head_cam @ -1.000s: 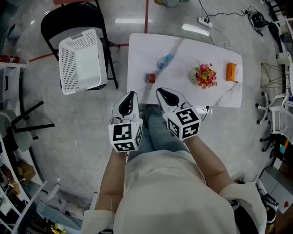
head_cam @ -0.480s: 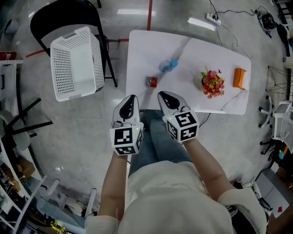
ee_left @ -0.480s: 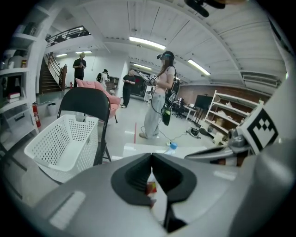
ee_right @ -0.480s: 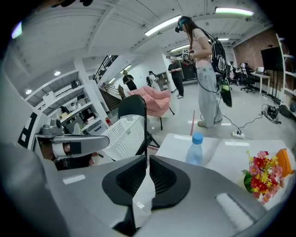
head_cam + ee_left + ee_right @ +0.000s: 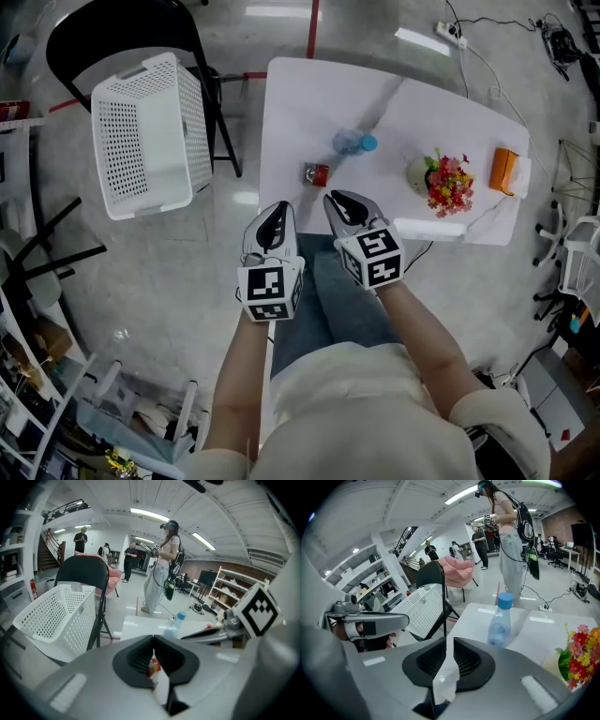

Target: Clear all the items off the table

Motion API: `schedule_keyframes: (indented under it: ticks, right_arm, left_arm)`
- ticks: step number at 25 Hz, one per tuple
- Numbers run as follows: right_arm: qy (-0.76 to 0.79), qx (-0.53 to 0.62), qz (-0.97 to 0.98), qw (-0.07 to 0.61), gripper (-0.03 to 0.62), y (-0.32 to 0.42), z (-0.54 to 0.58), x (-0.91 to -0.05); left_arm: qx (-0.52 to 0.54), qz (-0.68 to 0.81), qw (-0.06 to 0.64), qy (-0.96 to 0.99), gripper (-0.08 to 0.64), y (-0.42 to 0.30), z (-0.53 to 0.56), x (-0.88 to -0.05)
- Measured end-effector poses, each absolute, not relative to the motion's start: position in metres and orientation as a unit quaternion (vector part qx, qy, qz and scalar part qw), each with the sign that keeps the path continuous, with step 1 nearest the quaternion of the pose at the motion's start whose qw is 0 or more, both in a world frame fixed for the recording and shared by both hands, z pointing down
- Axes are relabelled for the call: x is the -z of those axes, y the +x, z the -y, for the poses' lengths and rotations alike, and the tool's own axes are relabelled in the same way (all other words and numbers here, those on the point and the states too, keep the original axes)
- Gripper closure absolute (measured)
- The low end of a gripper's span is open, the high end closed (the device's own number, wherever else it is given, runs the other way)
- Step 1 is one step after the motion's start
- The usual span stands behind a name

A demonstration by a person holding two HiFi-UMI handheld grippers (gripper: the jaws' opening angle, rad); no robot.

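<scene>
**Desk:** What sits on the white table (image 5: 300, 103)?

**Photographer:** Four things, upper middle of the head view. A small red item (image 5: 316, 174) lies nearest the front edge; it could be a can or a packet, too small to tell. A clear water bottle (image 5: 354, 143) with a blue cap stands upright just beyond it. A pot of bright flowers (image 5: 442, 180) is to the right, and an orange object (image 5: 506, 170) sits by the far right edge. Nothing looks cleared yet.

**Desk:** And the tongs?

**Photographer:** Both hang short of the table, over the person's lap, centre frame. The left gripper (image 5: 278, 206) is closed tip to tip and empty; the red item shows behind its tips, on the table beyond. The right gripper (image 5: 334, 198) is cracking open, with a thin gap and nothing in it.

**Desk:** How will the pieces handle?

**Photographer:** The red item looks light and stiff, so pinch it across the sides. The bottle is probably slick and thin-walled, so take it mid-body, gently. The flowers look fragile and top-heavy, so grip the pot, not the blooms.

**Desk:** Where to?

**Photographer:** Likely the white perforated basket (image 5: 141, 131) on the black folding chair (image 5: 103, 37), upper left.
</scene>
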State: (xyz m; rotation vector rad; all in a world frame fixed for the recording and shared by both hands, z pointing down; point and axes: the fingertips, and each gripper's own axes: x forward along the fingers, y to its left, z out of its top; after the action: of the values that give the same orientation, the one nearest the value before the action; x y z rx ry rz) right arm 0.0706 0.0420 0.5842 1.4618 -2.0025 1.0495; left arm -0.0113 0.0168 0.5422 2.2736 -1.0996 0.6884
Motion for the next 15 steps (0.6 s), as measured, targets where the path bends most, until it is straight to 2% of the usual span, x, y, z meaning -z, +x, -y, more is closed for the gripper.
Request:
schedule_keyframes:
  ticks: [15]
  right_arm:
    - [0.506, -0.416, 0.693, 0.300, 0.482, 0.076, -0.039, -0.699]
  left_arm:
    - [-0.292, 0.396, 0.289, 0.821, 0.525, 0.000, -0.020, -0.624]
